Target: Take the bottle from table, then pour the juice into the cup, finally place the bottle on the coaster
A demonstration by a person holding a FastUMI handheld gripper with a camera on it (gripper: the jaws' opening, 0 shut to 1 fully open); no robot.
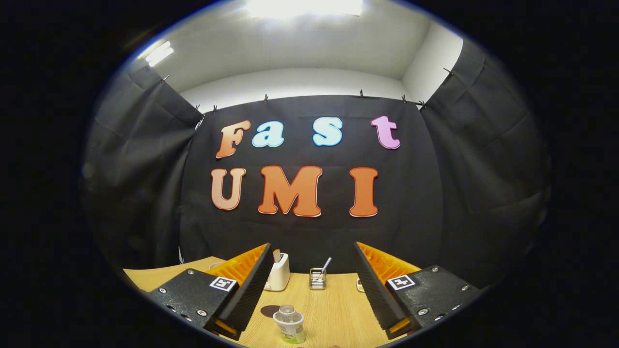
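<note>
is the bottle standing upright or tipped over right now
Upright. The bottle stands on the table with its cap on top, between the open gripper's fingers, untouched.

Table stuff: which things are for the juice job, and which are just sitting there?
For the job: bottle between the open gripper fingers; dark round coaster beside it.

Just sitting there: white toaster; little wire holder with a utensil in it, at the table's far edge.

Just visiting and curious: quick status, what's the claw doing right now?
Claw open, holding nothing. Bottle upright on table, between the fingers, not gripped. Dark coaster just beside it. Path to bottle looks clear.
</note>
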